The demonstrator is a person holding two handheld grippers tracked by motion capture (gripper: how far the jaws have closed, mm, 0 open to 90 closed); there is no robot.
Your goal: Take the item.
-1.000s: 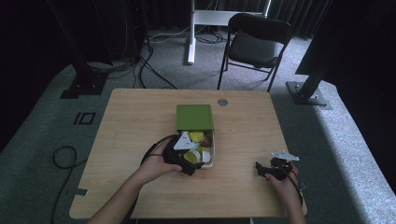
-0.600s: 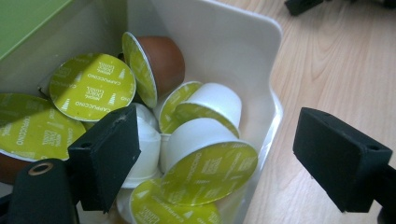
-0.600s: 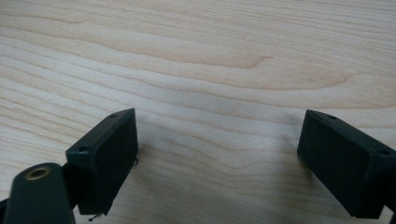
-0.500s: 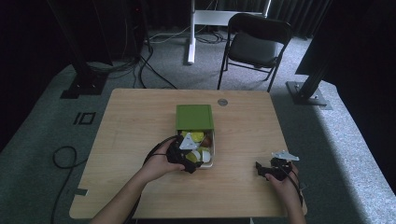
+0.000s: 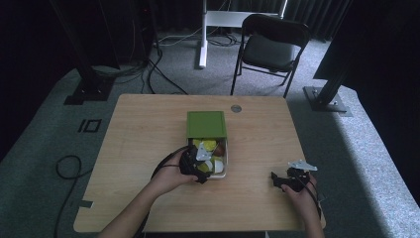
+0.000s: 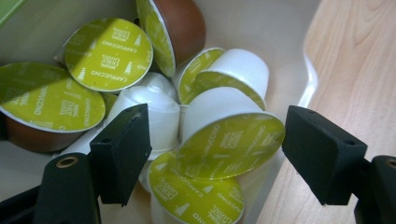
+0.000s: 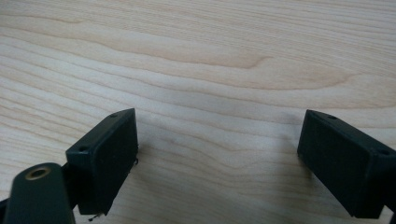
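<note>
Left tongs (image 6: pixel 212 140): inside the open white box (image 5: pixel 226 163), jaws just been closing in on a white capsule (image 6: pixel 224 135) with a yellow-green foil lid; capsule between the pads, left pad close against its side, right pad still a sliver off the foil rim, so not yet clamped.
Change since a second ago: in the high view, left tongs (image 5: pixel 198 166) hardly shifted over the box; the difference lies in the jaws, drawn in from wide to partway.
Meaning: reach over, grasp under way; capsule judged about to be pinched, lift not begun.
Target capsule: lying tilted on top of the heap, foil facing the camera, near the box's right wall, resting on another yellow-lidded capsule (image 6: pixel 196 198).
Neighbours: brown capsule (image 6: pixel 180 25) at the far wall, more white and brown ones packed to the left; crowding likely to nudge the white pod (image 6: pixel 154 109) beside the left pad.
Green lid (image 5: pixel 206 124): lying just beyond the box, touching its far edge.
Right tongs (image 7: pixel 219 154): spread wide, gripping nothing, resting low over bare tabletop (image 7: pixel 210 56); seen at the near right of the tabletop (image 5: pixel 138 134) in the high view (image 5: pixel 282 181), unmoved from a second ago.
Risk: round foil rim apt to slip sideways if the pads meet off-centre.
</note>
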